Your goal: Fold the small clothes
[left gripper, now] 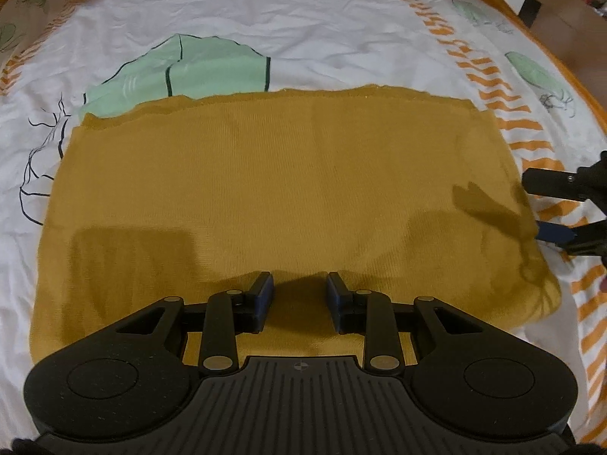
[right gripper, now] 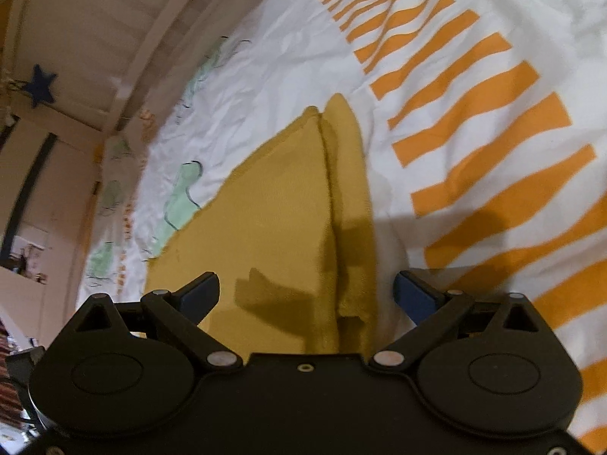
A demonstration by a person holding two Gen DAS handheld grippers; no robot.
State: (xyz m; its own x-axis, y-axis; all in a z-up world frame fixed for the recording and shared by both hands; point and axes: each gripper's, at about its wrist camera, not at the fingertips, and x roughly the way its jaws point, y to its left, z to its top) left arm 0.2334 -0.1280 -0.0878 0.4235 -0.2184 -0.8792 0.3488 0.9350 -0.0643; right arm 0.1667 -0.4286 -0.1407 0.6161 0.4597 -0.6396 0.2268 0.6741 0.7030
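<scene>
Here you have one mustard cloth (left gripper: 288,197) lying flat on the bed sheet (left gripper: 303,38), folded into a wide rectangle, and two tools over it. Your left hand-held gripper (left gripper: 299,295) hangs above the cloth's near edge with its two blue-padded fingers a modest gap apart and nothing between them. Your right hand-held gripper (right gripper: 305,292) sits at the cloth's right side, jaws spread wide and empty, one finger over the fabric and the other over the sheet; in the left wrist view its two fingers (left gripper: 550,184) show just beside the right edge. From the right wrist view you can count two layers: an upper panel and a narrow strip (right gripper: 351,174) showing along its right side. The far edge is slightly wavy and overlaps one large green print (left gripper: 182,72). The sheet carries one band of orange stripes (right gripper: 474,121) to the right, and white sheet lies open beyond the far edge and on both sides.
</scene>
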